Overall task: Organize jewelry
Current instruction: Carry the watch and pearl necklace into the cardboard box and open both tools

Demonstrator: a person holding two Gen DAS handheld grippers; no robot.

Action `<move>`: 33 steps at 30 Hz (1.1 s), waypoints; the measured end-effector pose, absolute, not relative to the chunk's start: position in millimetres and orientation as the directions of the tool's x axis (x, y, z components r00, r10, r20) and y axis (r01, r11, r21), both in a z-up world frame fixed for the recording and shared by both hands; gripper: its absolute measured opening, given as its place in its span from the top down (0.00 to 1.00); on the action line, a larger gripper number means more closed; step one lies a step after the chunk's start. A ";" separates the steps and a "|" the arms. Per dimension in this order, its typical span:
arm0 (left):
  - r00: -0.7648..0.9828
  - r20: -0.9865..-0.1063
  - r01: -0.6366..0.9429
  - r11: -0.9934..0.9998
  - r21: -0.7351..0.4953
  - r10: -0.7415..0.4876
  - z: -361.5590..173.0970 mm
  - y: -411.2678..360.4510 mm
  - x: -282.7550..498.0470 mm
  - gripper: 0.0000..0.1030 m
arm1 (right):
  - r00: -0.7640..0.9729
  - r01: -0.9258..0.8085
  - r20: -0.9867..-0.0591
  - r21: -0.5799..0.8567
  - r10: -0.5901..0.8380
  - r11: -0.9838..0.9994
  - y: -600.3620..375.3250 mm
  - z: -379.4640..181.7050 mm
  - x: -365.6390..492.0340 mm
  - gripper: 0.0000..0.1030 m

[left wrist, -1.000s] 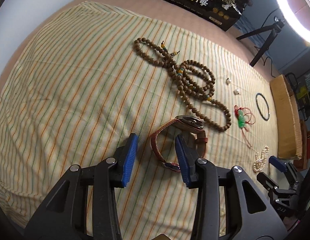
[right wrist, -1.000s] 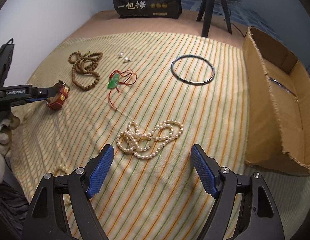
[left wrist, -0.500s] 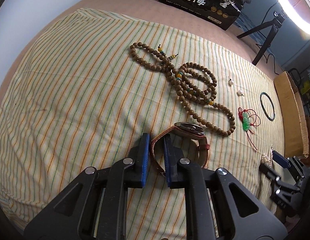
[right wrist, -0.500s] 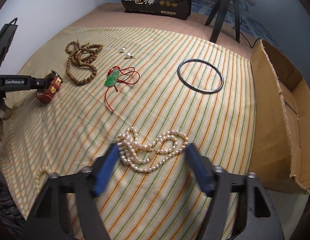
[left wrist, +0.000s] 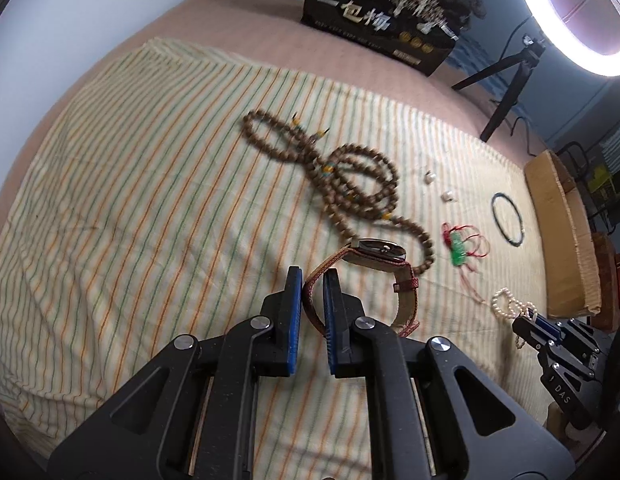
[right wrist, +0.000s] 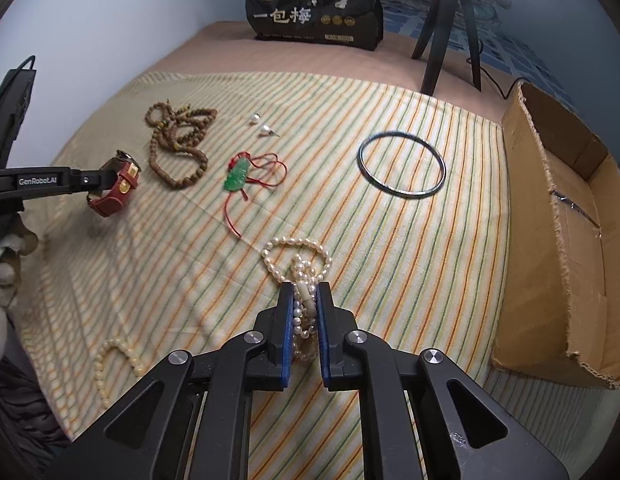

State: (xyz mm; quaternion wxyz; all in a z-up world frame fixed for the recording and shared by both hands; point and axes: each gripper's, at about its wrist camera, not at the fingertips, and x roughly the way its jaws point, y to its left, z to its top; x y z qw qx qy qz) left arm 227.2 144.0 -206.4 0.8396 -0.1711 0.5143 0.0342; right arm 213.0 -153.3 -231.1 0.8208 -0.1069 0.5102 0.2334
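Observation:
My left gripper (left wrist: 312, 284) is shut on the red-brown strap of a wristwatch (left wrist: 379, 254) and holds it just above the striped cloth; the watch also shows in the right wrist view (right wrist: 118, 190). My right gripper (right wrist: 304, 298) is shut on a bunched pearl necklace (right wrist: 298, 264), which also shows in the left wrist view (left wrist: 509, 306). A brown wooden bead strand (left wrist: 341, 184), two pearl earrings (right wrist: 264, 125), a green pendant on red cord (right wrist: 240, 172) and a dark bangle (right wrist: 401, 166) lie on the cloth.
An open cardboard box (right wrist: 561, 232) stands at the cloth's right edge. A black printed package (right wrist: 315, 8) and a tripod (right wrist: 449, 20) stand at the back. A second pearl strand (right wrist: 114, 364) lies near the front left. A ring light (left wrist: 569, 12) shines above right.
The left gripper closed on the watch strap and lifted the watch. The right gripper moved forward and closed on the pearl necklace, bunching it.

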 end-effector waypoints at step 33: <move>0.591 -0.739 0.098 0.937 -0.334 -0.325 -109.9 -25.9 250.0 0.92 | 0.635 -0.334 -0.708 0.109 0.309 0.936 -251.0 -106.6 221.4 0.92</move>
